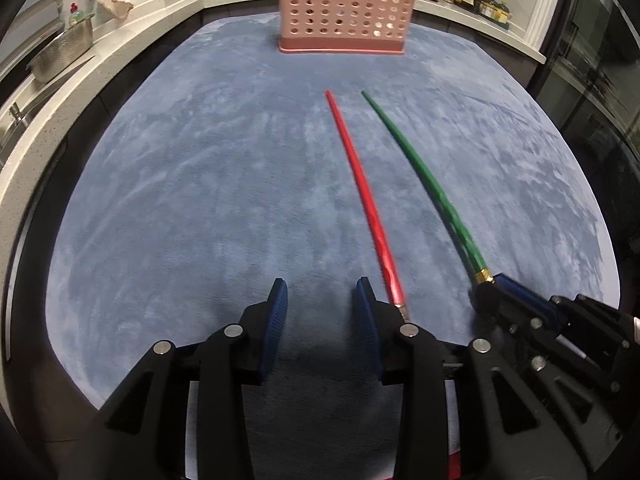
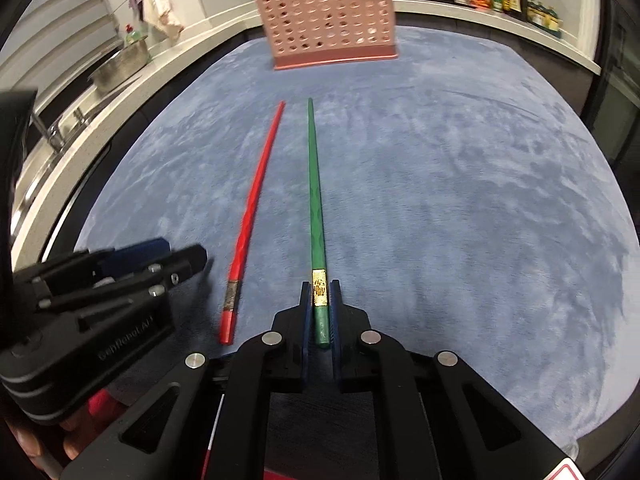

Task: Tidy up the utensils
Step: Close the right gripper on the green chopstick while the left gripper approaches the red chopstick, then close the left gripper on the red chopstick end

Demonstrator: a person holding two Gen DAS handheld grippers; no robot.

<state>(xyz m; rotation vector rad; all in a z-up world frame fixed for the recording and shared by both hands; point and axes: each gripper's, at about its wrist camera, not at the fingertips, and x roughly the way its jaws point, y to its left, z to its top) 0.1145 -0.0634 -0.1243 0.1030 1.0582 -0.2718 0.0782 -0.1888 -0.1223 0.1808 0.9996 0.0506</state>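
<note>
Pinching the thick end of the green chopstick (image 2: 316,216), the right gripper (image 2: 320,312) is seen with its pads pressed against the stick, just behind the gold band. The left gripper (image 1: 322,312) is held spread with nothing between its fingers, the red chopstick (image 1: 362,200) lying just beside its right finger. Both sticks are laid on the blue mat (image 1: 200,180), pointing toward the pink basket (image 1: 344,8) at its far edge.

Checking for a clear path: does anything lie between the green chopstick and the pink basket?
Nothing visible does. The green chopstick, clamped in the right hand-held gripper, points at the pink basket across bare blue mat. The red chopstick lies beside it.
</note>
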